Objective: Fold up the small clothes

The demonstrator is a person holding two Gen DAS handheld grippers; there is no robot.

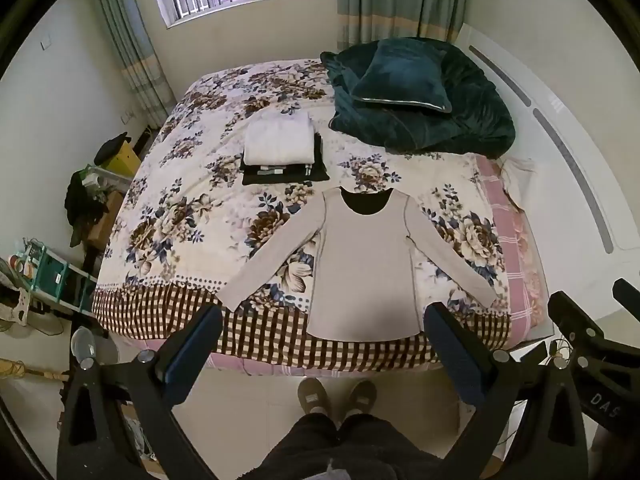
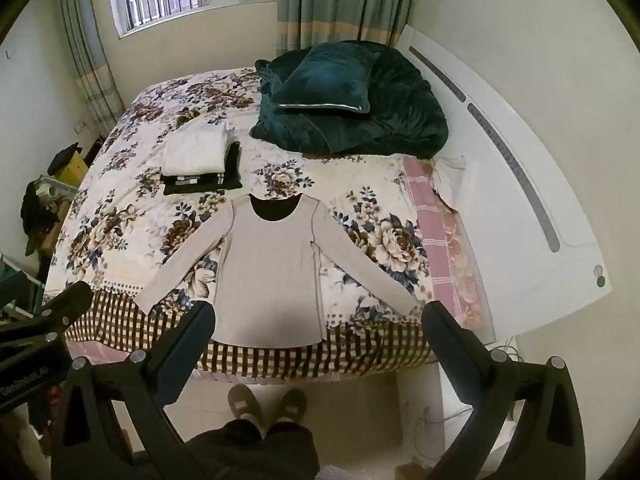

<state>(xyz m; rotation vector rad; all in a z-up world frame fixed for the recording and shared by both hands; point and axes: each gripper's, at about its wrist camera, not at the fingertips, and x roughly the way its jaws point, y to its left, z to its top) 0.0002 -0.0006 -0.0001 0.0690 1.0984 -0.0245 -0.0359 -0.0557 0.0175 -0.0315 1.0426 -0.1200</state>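
In the left wrist view we see a beige long-sleeved top (image 1: 362, 264) spread flat in the lower centre of the frame, on the near part of the bed (image 1: 168, 216). Its round neckline points to the upper part of the frame, its hem lies on the checked border of the floral bedspread (image 1: 208, 160), and both sleeves angle outward and down toward the lower left and lower right. Above it and slightly left sits a stack of folded clothes (image 1: 280, 152), a white piece on top of dark ones, apart from the top. In the upper right of the frame a dark green blanket (image 1: 452, 128) is heaped on the bed with a matching pillow (image 1: 400, 76) resting on it.

Our left gripper (image 1: 324, 344) hangs at the bottom of the frame above the bed's near edge, its jaws wide apart and holding nothing; the hem of the top shows between them. In the right wrist view our right gripper (image 2: 320, 340) sits the same way, jaws wide apart and empty, with the top (image 2: 272, 276) framed between them and the stack (image 2: 196, 160) in the upper left. The person's slippers (image 2: 268, 404) stand on the floor at bottom centre, just before the bed.
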